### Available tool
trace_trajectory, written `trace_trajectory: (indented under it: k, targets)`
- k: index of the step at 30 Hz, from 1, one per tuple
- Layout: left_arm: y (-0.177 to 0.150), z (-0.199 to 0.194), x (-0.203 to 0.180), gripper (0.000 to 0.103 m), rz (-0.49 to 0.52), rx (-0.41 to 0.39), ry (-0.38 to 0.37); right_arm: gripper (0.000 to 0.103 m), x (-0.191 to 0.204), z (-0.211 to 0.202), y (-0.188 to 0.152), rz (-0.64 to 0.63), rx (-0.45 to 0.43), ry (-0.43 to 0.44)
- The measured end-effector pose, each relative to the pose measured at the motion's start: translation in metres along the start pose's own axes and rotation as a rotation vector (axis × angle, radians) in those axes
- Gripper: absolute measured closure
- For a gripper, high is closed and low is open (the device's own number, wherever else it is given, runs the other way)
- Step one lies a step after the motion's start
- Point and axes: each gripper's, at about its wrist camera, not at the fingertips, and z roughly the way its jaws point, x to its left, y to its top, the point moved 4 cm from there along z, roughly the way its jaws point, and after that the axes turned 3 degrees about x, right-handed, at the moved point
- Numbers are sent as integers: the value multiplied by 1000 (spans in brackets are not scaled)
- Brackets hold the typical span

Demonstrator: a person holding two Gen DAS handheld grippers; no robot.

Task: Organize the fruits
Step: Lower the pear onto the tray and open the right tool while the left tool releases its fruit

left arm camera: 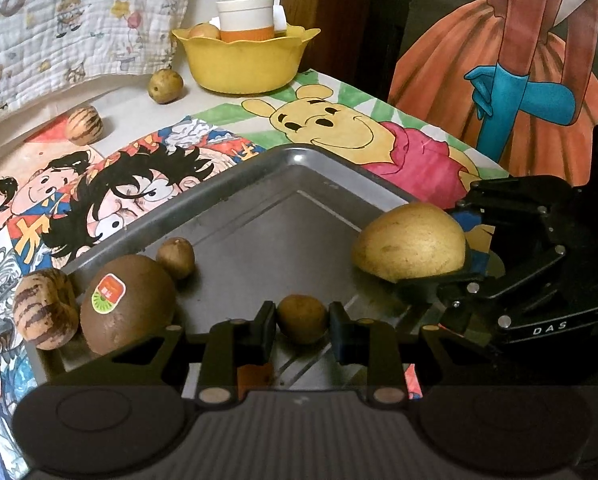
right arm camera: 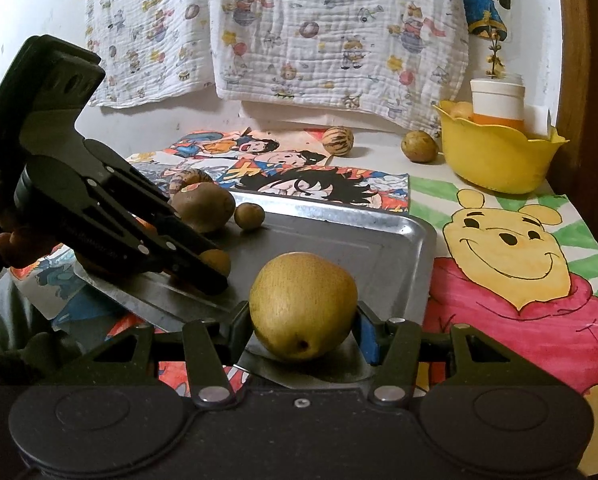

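A metal tray [left arm camera: 259, 216] lies on the cartoon-print table. My left gripper [left arm camera: 302, 322] has its fingers around a small brown fruit [left arm camera: 302, 318], with small gaps on both sides, low over the tray. My right gripper [right arm camera: 304, 322] is shut on a yellow pear [right arm camera: 303, 306] over the tray's near edge; it also shows in the left wrist view [left arm camera: 411, 242]. In the tray lie a kiwi with a sticker [left arm camera: 127, 304] and another small brown fruit [left arm camera: 175, 257]. A striped fruit [left arm camera: 45, 308] sits at the tray's left rim.
A yellow bowl [left arm camera: 243, 62] at the back holds a white-and-orange jar [left arm camera: 246, 16] and a fruit. A brown fruit [left arm camera: 165, 86] and a striped fruit [left arm camera: 83, 125] lie loose on the table behind the tray. A printed cloth hangs on the wall.
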Motion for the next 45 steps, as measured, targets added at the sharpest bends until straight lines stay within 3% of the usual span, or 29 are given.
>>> trace_trajectory:
  k: [9,14,17,19,23,25,29,36,45]
  targets:
    - [-2,-3,-3,72,5,-9,9,46,0,-1,-1,5,-5,-4]
    - [-7,-15,-6,67,-2,-40,19,39,0,-7,-5,1,-16,3]
    - [-13,-25,-9,56,0,-67,29,31,3,-12,-5,-8,-25,-1]
    - [-17,-33,-12,43,-1,-91,51,27,7,-15,-5,-16,-33,-5]
    - [-28,-54,-21,33,17,-148,101,17,13,-23,-5,-31,-53,-14]
    - [-34,-65,-24,21,18,-174,124,13,17,-27,-4,-35,-60,-19]
    - [-48,-81,-27,14,11,-203,176,5,24,-34,-4,-46,-73,-31]
    - [-72,-102,-15,1,-55,-227,250,1,29,-40,-5,-38,-70,-42]
    - [-101,-109,16,1,-185,-174,306,1,31,-40,-4,-20,-27,-84]
